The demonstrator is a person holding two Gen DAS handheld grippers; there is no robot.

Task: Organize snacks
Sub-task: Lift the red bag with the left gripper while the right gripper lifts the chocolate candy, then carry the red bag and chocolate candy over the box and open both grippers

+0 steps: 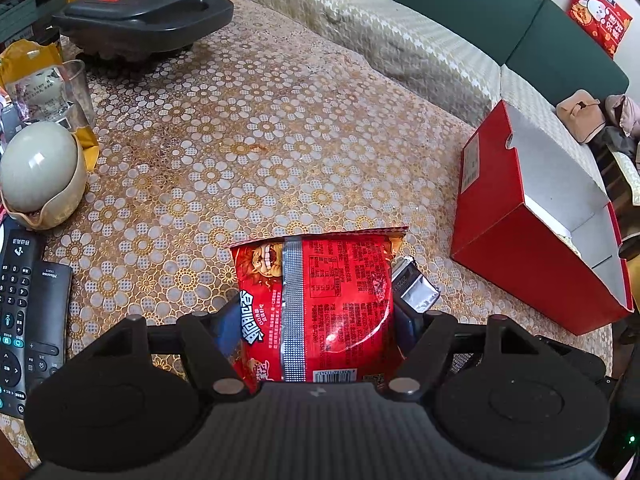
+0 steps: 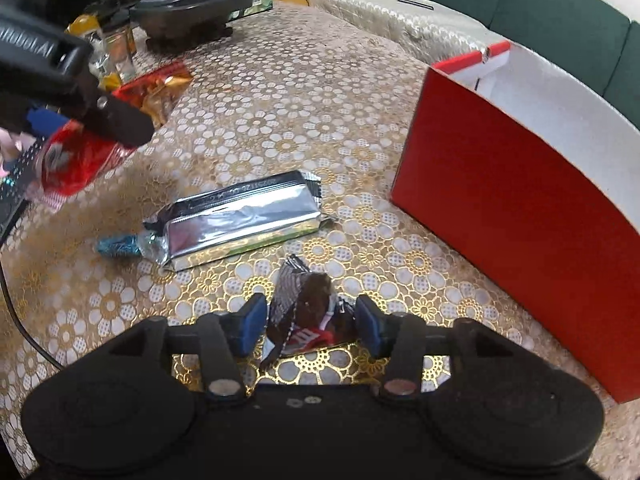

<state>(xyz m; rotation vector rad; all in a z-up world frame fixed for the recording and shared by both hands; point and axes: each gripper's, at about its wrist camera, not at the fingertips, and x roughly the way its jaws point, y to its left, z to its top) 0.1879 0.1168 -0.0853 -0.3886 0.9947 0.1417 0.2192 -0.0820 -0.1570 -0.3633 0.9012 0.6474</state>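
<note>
My left gripper [image 1: 316,320] is shut on a red snack bag [image 1: 320,300] and holds it above the flowered tablecloth [image 1: 240,140]. The same gripper and red bag [image 2: 76,160] show at the left of the right wrist view. My right gripper [image 2: 306,320] has its blue pads on both sides of a small brown and red snack packet [image 2: 310,308]; the jaws look closed on it, low over the table. A silver foil pack [image 2: 240,216] and a small blue wrapped sweet [image 2: 118,246] lie on the table. An open red box [image 1: 536,236] stands at the right, and also shows in the right wrist view [image 2: 512,216].
A black appliance [image 1: 144,16] stands at the back left. An egg-shaped ornament [image 1: 40,168], a glass [image 1: 78,88], a yellow packet [image 1: 28,64] and remote controls [image 1: 28,312] sit at the left. A sofa [image 1: 500,12] lies behind the table. A black cable [image 2: 24,320] runs at the left.
</note>
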